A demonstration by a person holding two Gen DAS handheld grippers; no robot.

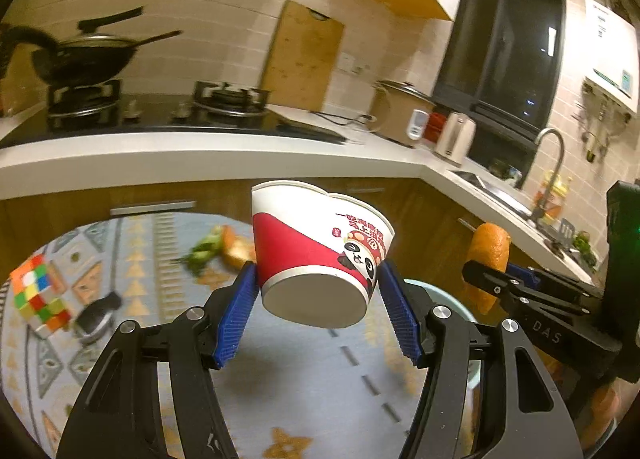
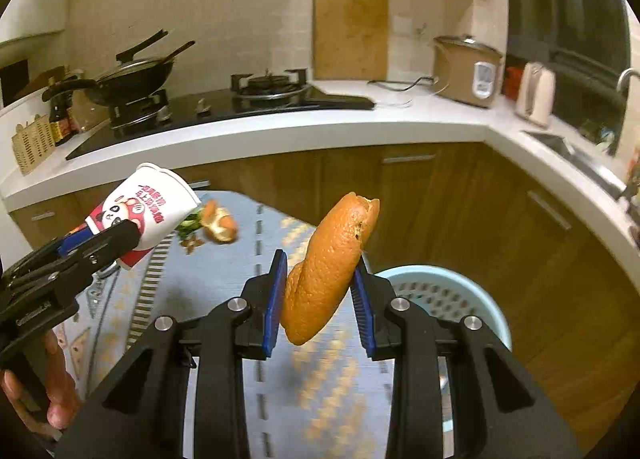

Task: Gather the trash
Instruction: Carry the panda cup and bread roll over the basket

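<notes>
My left gripper (image 1: pixel 318 287) is shut on a red and white paper cup (image 1: pixel 320 251) with a panda print, held in the air with its base toward the camera. From the right wrist view the same cup (image 2: pixel 148 207) shows at the left in that gripper (image 2: pixel 120 235). My right gripper (image 2: pixel 320 291) is shut on a long piece of orange peel (image 2: pixel 332 263), lifted above the table; the peel (image 1: pixel 490 259) also shows at the right of the left wrist view. A light blue perforated basket (image 2: pixel 472 283) stands just right of and below the peel. More peel and green scraps (image 2: pixel 218 223) lie on the patterned tablecloth (image 2: pixel 240 259).
A Rubik's cube (image 1: pixel 38 295) and a dark round object (image 1: pixel 96 317) lie at the table's left. Behind runs a white counter (image 2: pixel 320 127) with a gas hob, a wok (image 2: pixel 136 79), a cutting board (image 2: pixel 350 29), a rice cooker (image 2: pixel 466 69) and a sink (image 1: pixel 492 187). A hand (image 2: pixel 56 391) holds the left tool.
</notes>
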